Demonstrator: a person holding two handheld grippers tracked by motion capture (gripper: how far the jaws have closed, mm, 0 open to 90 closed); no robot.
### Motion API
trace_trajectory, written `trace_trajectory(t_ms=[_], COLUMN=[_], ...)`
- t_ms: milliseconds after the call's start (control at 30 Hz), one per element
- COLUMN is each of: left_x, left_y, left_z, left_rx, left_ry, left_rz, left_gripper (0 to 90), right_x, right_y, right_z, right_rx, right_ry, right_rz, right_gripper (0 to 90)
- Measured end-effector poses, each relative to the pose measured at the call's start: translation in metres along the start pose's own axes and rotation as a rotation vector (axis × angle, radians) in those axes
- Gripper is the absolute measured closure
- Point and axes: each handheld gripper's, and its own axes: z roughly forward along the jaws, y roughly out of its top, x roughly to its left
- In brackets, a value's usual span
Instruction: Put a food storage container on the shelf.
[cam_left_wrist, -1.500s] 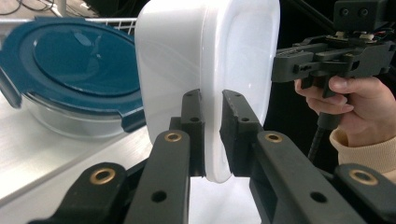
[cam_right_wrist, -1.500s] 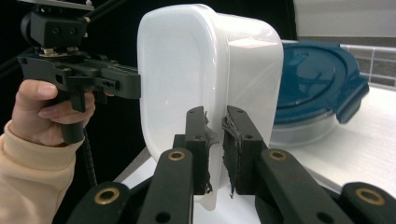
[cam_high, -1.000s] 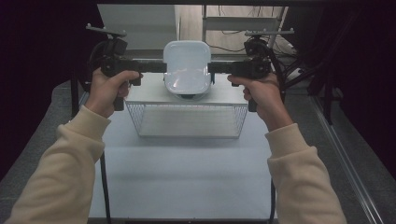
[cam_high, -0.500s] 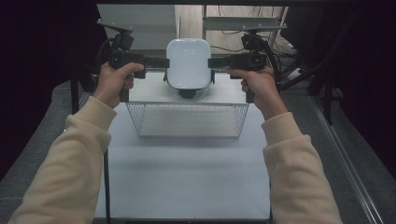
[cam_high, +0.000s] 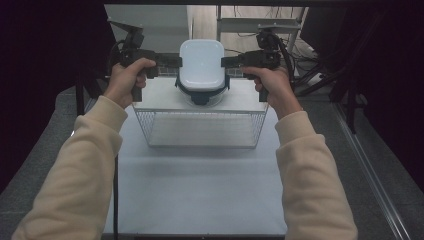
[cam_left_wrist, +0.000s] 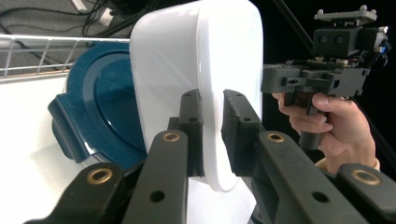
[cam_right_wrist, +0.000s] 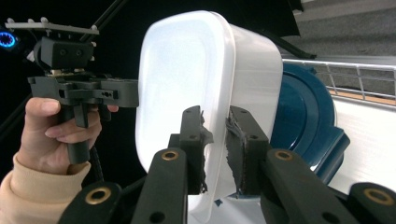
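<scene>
Both arms wear loose cream sleeves with ribbed cuffs. The left tool (cam_high: 172, 61) and right tool (cam_high: 229, 62) are matte black, with pistol-style handles and boxy bodies. Their jaws are flat black bars set with brass-ringed pivot holes, ending in dark ribbed pads (cam_right_wrist: 192, 135), frayed on the right one. A black cable (cam_high: 115, 195) trails from the left tool.

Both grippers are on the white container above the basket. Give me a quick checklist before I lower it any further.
1. Left gripper clamped on white container rim: ok.
2. Right gripper clamped on the opposite rim: ok, though its jaws have just been opening slightly.
3. Container level between the hands: ok.
4. Blue lid underneath, seated or loose: cannot tell.
5. Wire basket in front, apart from the container: ok.
</scene>
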Motion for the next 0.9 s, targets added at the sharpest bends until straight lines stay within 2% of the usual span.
trace_trajectory(t_ms=[233, 467, 600, 667, 733, 900], left_x=[0.018, 0.034, 0.042, 0.045, 0.046, 0.042], left_y=[0.007, 0.008, 0.006, 0.005, 0.005, 0.005], left_z=[0.006, 0.012, 0.016, 0.016, 0.016, 0.017], left_rx=[-0.019, -0.051, -0.056, -0.062, -0.065, -0.065], left_ry=[-0.047, -0.087, -0.093, -0.111, -0.116, -0.096], left_rz=[-0.103, -0.170, -0.189, -0.196, -0.197, -0.179], left_gripper=[75.5, 73.9, 72.9, 72.7, 72.6, 71.3], right_x=[-0.015, -0.027, -0.031, -0.032, -0.033, -0.030], right_y=[0.008, 0.010, 0.010, 0.010, 0.010, 0.009], right_z=[0.010, 0.017, 0.021, 0.022, 0.022, 0.022], right_rx=[-0.010, -0.031, -0.031, -0.029, -0.028, -0.029], right_ry=[0.014, 0.029, 0.021, 0.025, 0.026, 0.015], right_rz=[0.091, 0.158, 0.184, 0.193, 0.191, 0.185], right_gripper=[72.8, 71.5, 69.9, 69.2, 69.0, 67.0])
